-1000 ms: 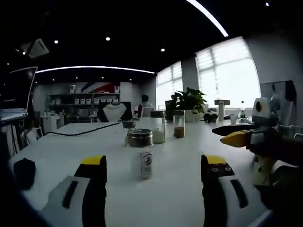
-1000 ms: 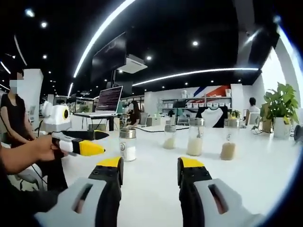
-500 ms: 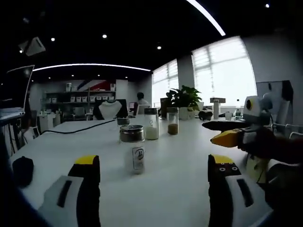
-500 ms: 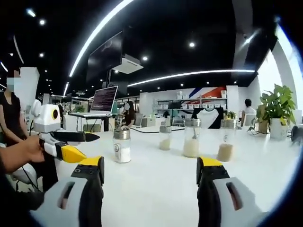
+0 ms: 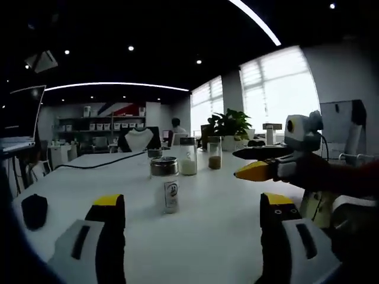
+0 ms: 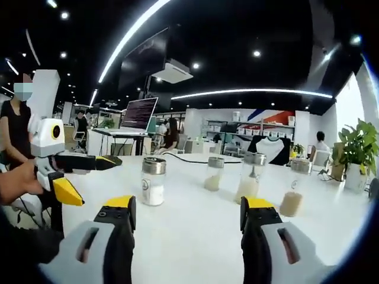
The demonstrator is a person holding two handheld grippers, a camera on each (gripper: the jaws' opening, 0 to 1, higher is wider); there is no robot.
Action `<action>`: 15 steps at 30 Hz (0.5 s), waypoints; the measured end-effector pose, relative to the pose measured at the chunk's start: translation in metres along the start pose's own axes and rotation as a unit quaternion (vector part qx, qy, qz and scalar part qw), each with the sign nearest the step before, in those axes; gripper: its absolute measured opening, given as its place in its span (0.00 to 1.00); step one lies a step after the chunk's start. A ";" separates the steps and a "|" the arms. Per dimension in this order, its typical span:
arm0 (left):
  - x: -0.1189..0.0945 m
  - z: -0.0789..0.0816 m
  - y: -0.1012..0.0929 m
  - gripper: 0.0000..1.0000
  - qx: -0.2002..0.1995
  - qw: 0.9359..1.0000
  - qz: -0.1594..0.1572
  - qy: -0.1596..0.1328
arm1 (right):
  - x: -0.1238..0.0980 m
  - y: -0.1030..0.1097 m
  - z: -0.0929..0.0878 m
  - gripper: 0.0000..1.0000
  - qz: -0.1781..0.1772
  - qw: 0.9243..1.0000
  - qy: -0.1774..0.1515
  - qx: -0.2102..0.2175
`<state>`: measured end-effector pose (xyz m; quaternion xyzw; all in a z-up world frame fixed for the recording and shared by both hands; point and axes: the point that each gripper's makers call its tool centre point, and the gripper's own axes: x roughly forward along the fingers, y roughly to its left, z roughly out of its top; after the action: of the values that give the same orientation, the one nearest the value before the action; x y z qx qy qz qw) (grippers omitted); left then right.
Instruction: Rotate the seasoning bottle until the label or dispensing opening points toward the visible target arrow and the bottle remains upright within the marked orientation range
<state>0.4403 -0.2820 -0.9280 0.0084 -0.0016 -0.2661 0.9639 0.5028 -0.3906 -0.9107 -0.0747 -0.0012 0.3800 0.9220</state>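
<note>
Change: right gripper (image 5: 251,163) has risen and come nearer the frame centre in the left gripper view.
Bottle: clear glass seasoning bottle with steel lid (image 5: 165,184) (image 6: 153,181), centre-left, upright on white table (image 5: 207,219); label faces the left gripper, unreadable.
Left gripper (image 5: 192,204): released, jaws wide.
Right gripper: jaws parted, empty.

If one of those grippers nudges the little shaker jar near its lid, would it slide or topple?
The seasoning bottle stands tall and narrow with a metal cap, so a high push would probably tip it. The table looks smooth, so a low push likely slides it. It looks like clear glass, so probably fragile.
</note>
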 end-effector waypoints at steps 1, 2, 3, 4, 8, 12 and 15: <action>-0.001 0.000 -0.001 1.00 0.000 1.000 -0.001 -0.002 | 0.002 0.000 0.001 0.72 0.000 1.000 -0.001 0.000; -0.003 0.000 -0.003 1.00 0.000 1.000 -0.001 -0.004 | 0.005 -0.001 0.003 0.71 0.001 1.000 -0.001 -0.001; -0.004 0.000 -0.005 1.00 0.001 1.000 -0.002 -0.005 | 0.009 -0.004 0.004 0.69 -0.002 1.000 -0.002 0.000; -0.005 0.000 -0.006 1.00 0.001 1.000 -0.002 -0.005 | 0.010 -0.005 0.004 0.67 -0.003 1.000 -0.002 0.001; -0.009 -0.005 -0.013 1.00 0.005 1.000 -0.006 -0.003 | 0.022 -0.015 0.008 0.57 -0.015 1.000 -0.011 0.018; -0.012 -0.009 -0.017 1.00 0.017 1.000 -0.004 -0.007 | 0.036 -0.018 0.007 0.54 -0.015 1.000 -0.007 0.011; -0.014 -0.010 -0.019 1.00 0.015 1.000 -0.006 -0.010 | 0.046 -0.022 0.010 0.52 -0.017 1.000 -0.012 0.013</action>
<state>0.4187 -0.2913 -0.9385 0.0199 -0.0149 -0.2719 0.9620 0.5502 -0.3720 -0.9001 -0.0582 -0.0091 0.3651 0.9291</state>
